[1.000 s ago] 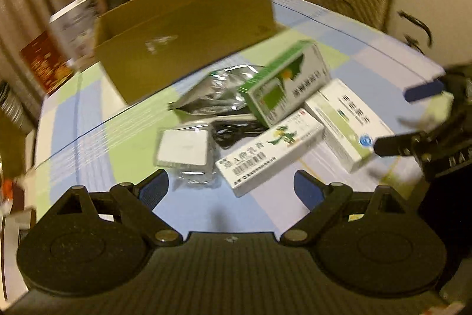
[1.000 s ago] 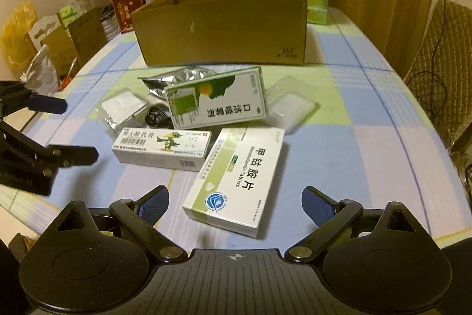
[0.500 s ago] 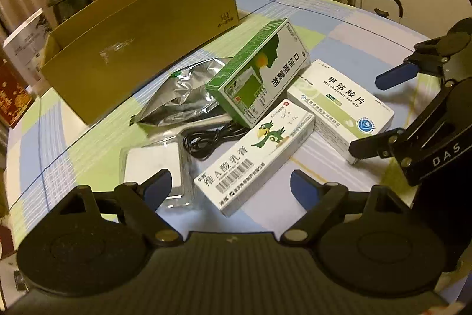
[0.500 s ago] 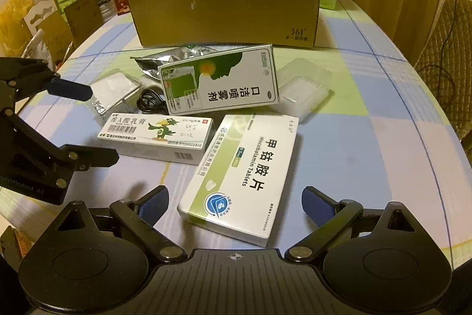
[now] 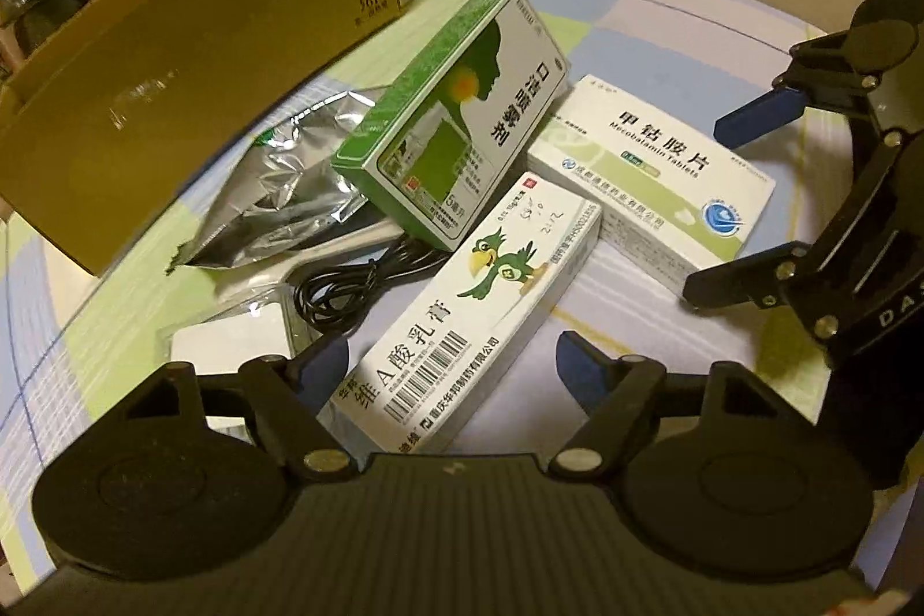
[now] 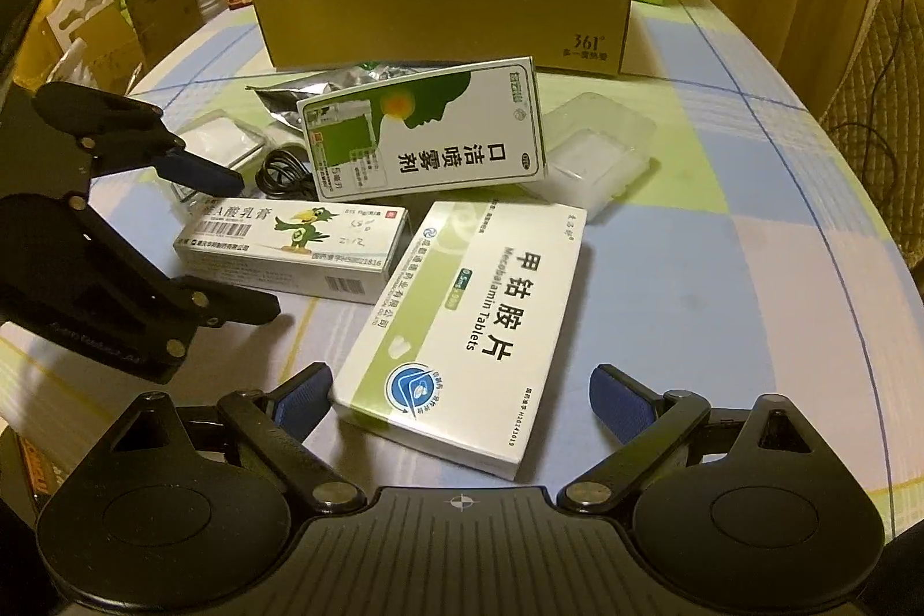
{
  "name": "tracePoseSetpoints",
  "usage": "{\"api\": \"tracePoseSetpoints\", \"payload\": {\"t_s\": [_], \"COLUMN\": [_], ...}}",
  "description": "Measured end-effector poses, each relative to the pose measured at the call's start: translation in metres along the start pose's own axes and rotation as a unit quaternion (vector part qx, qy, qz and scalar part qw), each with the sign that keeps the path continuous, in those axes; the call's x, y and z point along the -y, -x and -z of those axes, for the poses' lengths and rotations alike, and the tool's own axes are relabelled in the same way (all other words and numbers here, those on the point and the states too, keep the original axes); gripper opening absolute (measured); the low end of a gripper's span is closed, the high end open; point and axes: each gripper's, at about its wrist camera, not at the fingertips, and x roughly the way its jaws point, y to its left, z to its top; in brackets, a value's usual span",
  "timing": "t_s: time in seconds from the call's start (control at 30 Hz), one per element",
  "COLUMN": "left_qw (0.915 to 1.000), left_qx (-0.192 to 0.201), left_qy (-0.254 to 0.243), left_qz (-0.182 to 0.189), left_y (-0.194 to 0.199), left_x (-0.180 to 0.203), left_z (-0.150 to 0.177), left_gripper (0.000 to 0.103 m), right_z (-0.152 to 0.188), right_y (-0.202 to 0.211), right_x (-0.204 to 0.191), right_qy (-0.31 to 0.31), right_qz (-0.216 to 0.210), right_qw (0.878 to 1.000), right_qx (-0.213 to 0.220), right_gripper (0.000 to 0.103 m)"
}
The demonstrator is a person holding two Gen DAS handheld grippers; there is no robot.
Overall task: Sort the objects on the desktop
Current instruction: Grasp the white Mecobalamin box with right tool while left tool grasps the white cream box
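- Left gripper (image 5: 453, 365), left wrist view: its jaws spread wide and hold nothing, straddling the near end of the long parrot-printed ointment box (image 5: 462, 321) on the checked tablecloth (image 5: 664, 38). Beyond the box lie a coiled black cable (image 5: 346, 287), a silver foil pouch (image 5: 283, 200) and a green spray box (image 5: 456, 114) propped at a tilt. Farther left stands the open cardboard carton (image 5: 190, 56).
- Right gripper (image 6: 462, 399), right wrist view: also wide and empty, its fingers flanking the near end of the white tablet box (image 6: 468, 327). A clear plastic tray (image 6: 595, 154) sits beyond, and the carton stands at the far side.
- Judged step: each tool is lined up for a first pick. Next, each would need to close squarely on its box's long sides, lift, and carry it to the carton.
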Motion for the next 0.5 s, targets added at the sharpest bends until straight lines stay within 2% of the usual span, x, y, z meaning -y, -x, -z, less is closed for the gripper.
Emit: {"api": "tracePoseSetpoints", "payload": {"t_s": [0.07, 0.13, 0.23, 0.43, 0.5], "left_qw": [0.9997, 0.9988, 0.997, 0.99, 0.9874], "left_qx": [-0.013, -0.019, -0.026, -0.031, -0.031], "left_qy": [0.018, 0.043, 0.072, 0.137, 0.155], "left_qz": [0.007, 0.01, 0.011, 0.008, 0.007], "left_y": [-0.003, -0.003, 0.002, 0.013, 0.016], "left_x": [-0.004, -0.006, -0.002, 0.017, 0.026], "left_z": [-0.002, -0.003, -0.002, 0.003, 0.004], "left_gripper": [0.075, 0.062, 0.053, 0.041, 0.04], "right_z": [0.0, -0.001, 0.0, 0.006, 0.006], "right_y": [-0.001, -0.001, 0.001, 0.011, 0.014], "right_x": [0.002, 0.005, 0.009, 0.017, 0.018], "right_qy": [-0.002, -0.008, -0.013, -0.018, -0.021], "right_qz": [-0.003, -0.004, 0.002, 0.028, 0.029], "right_qw": [1.0, 1.0, 1.0, 0.999, 0.999], "right_qx": [-0.004, -0.008, -0.009, -0.006, -0.006], "right_gripper": [0.087, 0.08, 0.072, 0.068, 0.069]}}
